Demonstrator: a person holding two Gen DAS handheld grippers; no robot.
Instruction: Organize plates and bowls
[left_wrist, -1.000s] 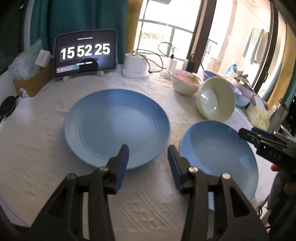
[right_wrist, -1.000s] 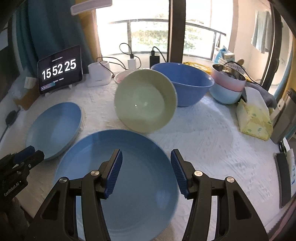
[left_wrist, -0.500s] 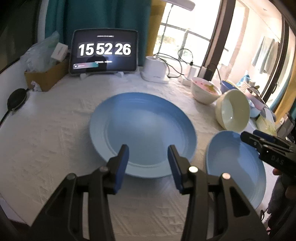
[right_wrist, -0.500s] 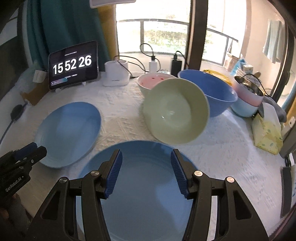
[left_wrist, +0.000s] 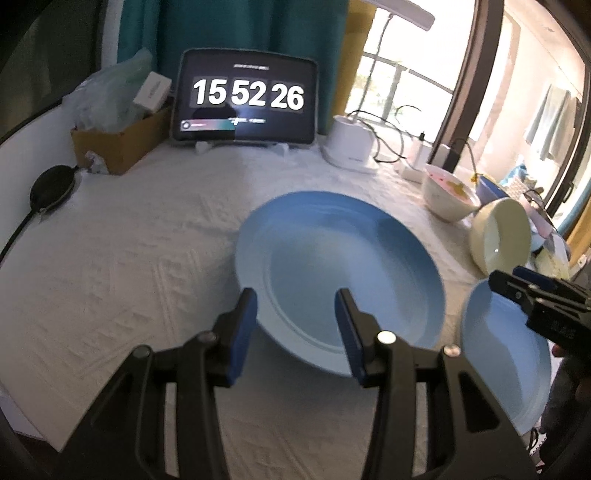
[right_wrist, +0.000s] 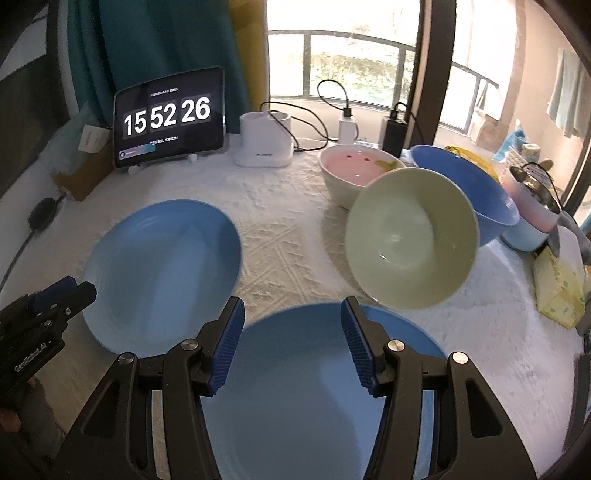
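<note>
The left gripper hung with its jaws apart and empty above the near rim of a large blue plate, which lay flat on the white tablecloth. A second blue plate lay at that plate's four o'clock, under the right gripper, whose jaws were likewise parted on nothing. At the second plate's one o'clock a pale green bowl stood tipped on its side (mouth toward the camera), leaning toward a deep blue bowl; a pink-lined bowl sat at twelve.
</note>
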